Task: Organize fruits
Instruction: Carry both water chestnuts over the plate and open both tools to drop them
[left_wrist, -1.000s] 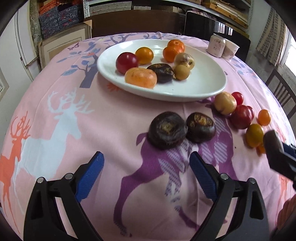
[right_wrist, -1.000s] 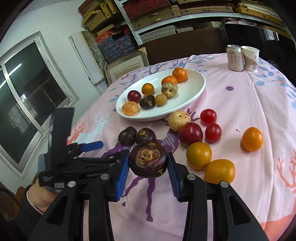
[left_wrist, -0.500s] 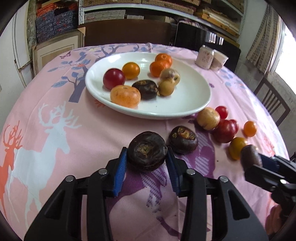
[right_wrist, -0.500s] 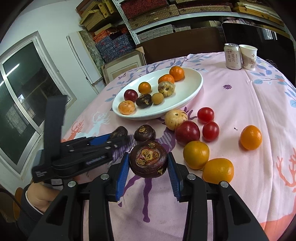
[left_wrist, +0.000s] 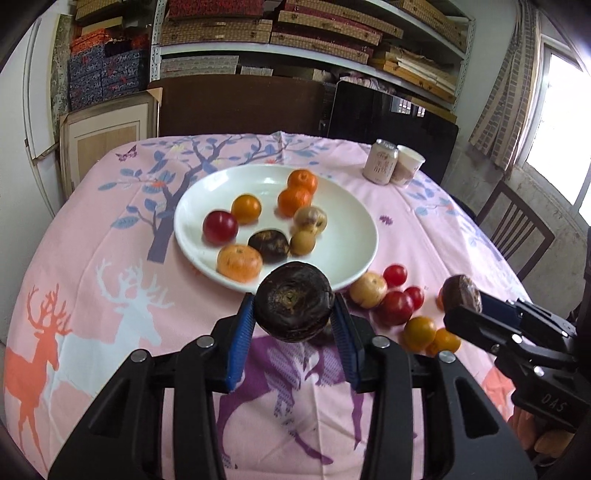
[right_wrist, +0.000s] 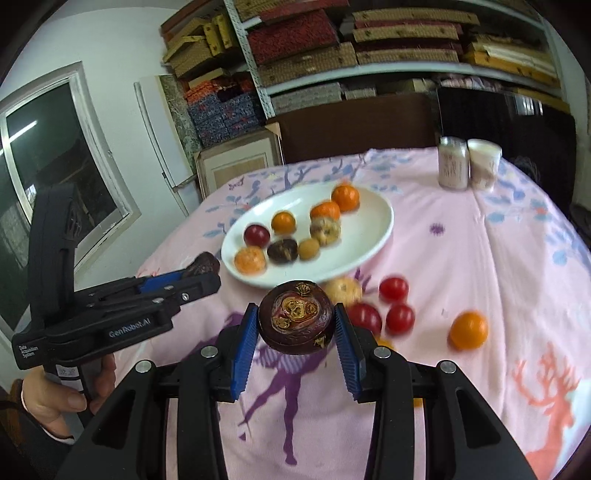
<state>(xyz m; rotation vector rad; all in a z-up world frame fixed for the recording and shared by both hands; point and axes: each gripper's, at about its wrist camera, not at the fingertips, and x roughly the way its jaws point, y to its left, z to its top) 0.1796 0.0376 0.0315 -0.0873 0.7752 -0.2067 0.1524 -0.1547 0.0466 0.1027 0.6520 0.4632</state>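
Observation:
My left gripper (left_wrist: 293, 312) is shut on a dark purple mangosteen (left_wrist: 293, 308) and holds it above the table, just in front of the white plate (left_wrist: 347, 243). My right gripper (right_wrist: 295, 325) is shut on another mangosteen (right_wrist: 295, 317), also lifted; it shows at the right in the left wrist view (left_wrist: 461, 295). The plate holds several fruits: oranges, a red one, a dark mangosteen, pale ones. Loose red and orange fruits (left_wrist: 397, 306) lie on the cloth right of the plate. A third mangosteen is mostly hidden behind the left-held one.
A can (left_wrist: 380, 166) and a paper cup (left_wrist: 408, 170) stand at the table's far right. A lone orange (right_wrist: 468, 329) lies right of the red fruits. A chair (left_wrist: 513, 229) stands beyond the right table edge. Shelves and a dark cabinet are behind.
My left gripper closed on a mangosteen on the cloth and lifted it. My right gripper kept its mangosteen and rose. Both views now look higher over the table.

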